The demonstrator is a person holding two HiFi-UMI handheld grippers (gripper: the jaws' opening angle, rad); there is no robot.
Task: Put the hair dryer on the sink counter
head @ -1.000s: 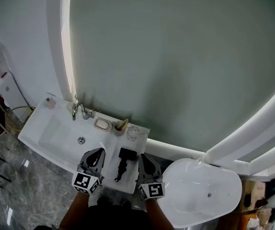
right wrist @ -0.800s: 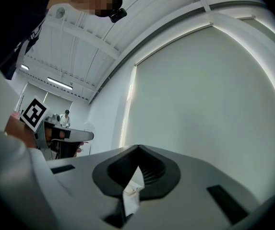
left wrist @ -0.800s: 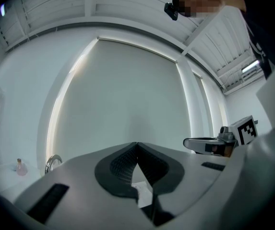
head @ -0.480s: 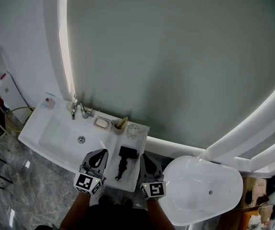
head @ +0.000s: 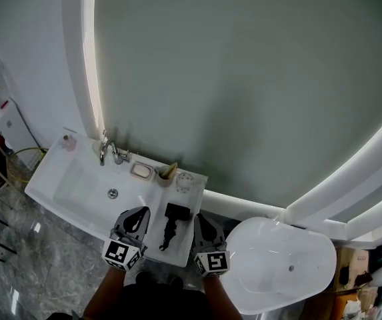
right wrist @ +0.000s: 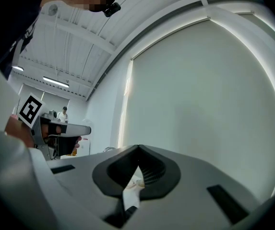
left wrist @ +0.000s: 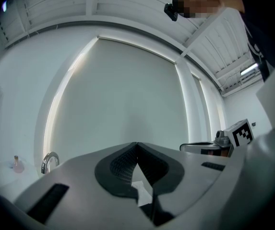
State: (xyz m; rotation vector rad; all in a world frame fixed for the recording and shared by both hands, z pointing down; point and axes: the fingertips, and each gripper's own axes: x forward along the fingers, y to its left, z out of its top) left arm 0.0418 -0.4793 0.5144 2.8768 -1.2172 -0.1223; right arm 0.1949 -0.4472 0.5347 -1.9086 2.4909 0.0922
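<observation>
The big white tub [head: 277, 265] sits at 4 o'clock from the hair dryer [head: 175, 213], and the sink bowl [head: 84, 185] sits at 10 o'clock from it. Both are places where the dryer could land if it gets shoved. The dryer lies flat on the bench [head: 154, 199], on the right part beside the bowl, so the job looks done to me. Its thin dark tail end points to 6 o'clock, toward you and the front edge of the bench. I think that is the main danger, because one small pull or bump there could drag the whole dryer off onto the floor. Your left gripper [head: 136, 216] is just beside it at 9 o'clock, pressed together with nothing in it. Your right gripper [head: 201, 223] is just beside it at 3 o'clock, also pressed together and holding nothing. They are so near that a sideways swing of either one could knock the dryer. Draw them straight back toward you, not across. The little cup [head: 167, 174] at 12 o'clock and the soap dish [head: 141, 172] at 11 o'clock could tip or slide if the dryer is pushed forward into them.
</observation>
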